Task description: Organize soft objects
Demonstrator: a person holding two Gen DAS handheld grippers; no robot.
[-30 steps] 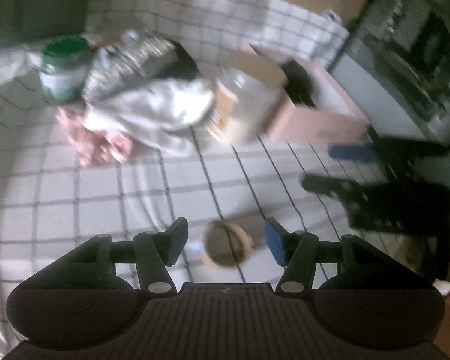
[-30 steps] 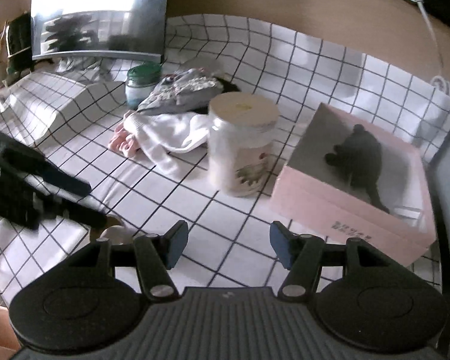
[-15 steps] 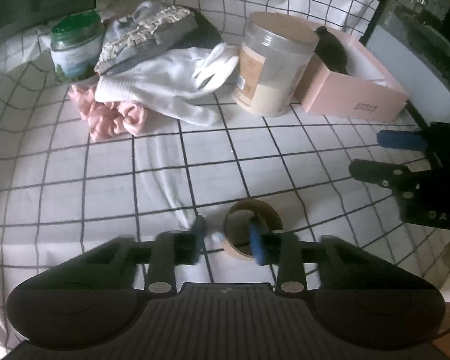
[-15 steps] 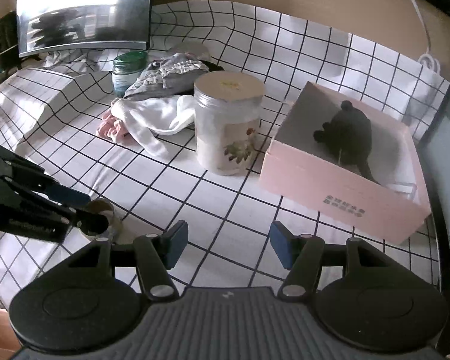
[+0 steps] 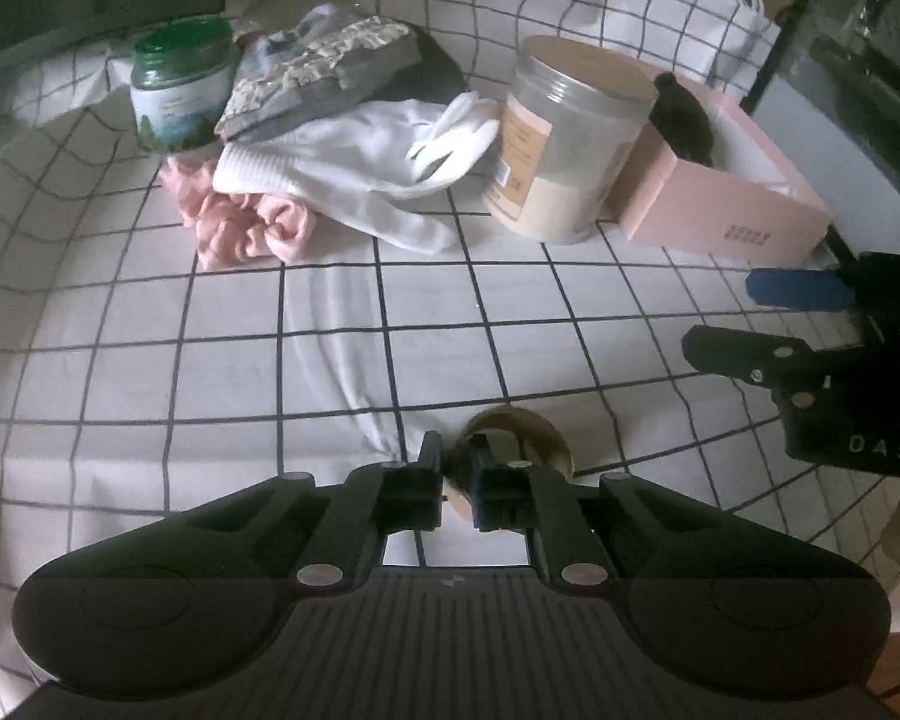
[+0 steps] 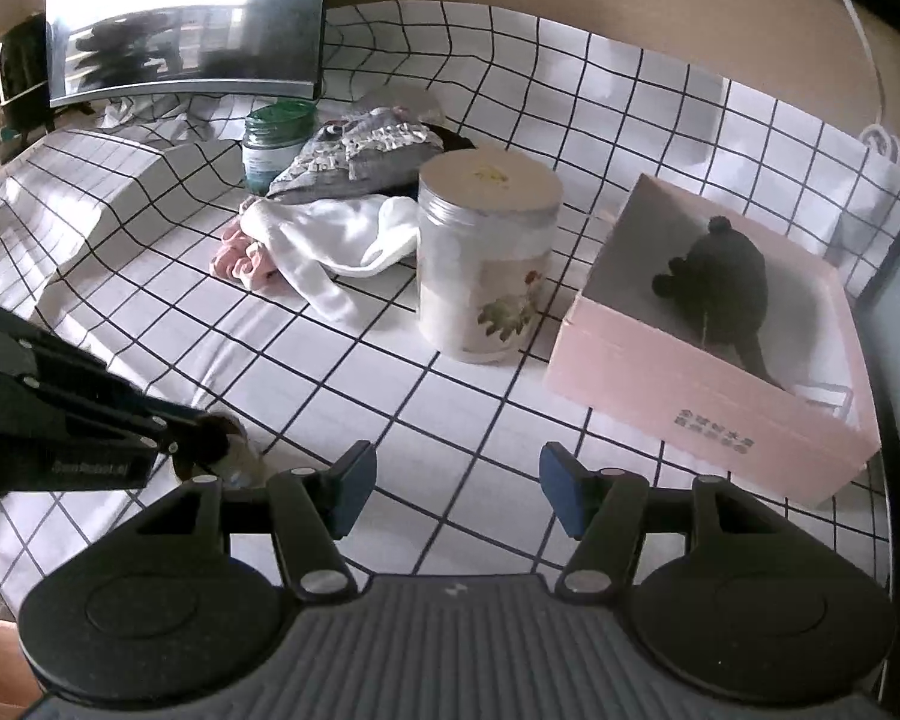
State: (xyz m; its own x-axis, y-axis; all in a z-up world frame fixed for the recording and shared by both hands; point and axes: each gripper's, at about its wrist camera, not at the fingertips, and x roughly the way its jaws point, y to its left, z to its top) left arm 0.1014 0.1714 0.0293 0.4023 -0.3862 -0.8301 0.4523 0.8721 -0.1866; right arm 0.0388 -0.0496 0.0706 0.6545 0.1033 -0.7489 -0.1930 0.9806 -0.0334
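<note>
My left gripper [image 5: 459, 477] is shut on the rim of a small brown tape roll [image 5: 519, 441] on the checked cloth; it shows at the left of the right wrist view [image 6: 210, 444]. My right gripper [image 6: 456, 483] is open and empty above the cloth. A pile of soft things lies at the back: a white sock [image 5: 354, 174], a pink scrunchie [image 5: 240, 225] and a grey patterned cloth [image 5: 324, 69]. A pink open box [image 6: 714, 354] holds a dark soft toy [image 6: 726, 276].
A clear jar with a tan lid [image 6: 486, 258] stands between the pile and the pink box. A green-lidded jar [image 5: 180, 90] stands behind the pile. A monitor [image 6: 180, 18] stands at the back left, and a white cable [image 6: 870, 60] hangs on the wall.
My left gripper has closed from wide open onto the tape roll's rim. The right gripper has drawn back a little and stays open.
</note>
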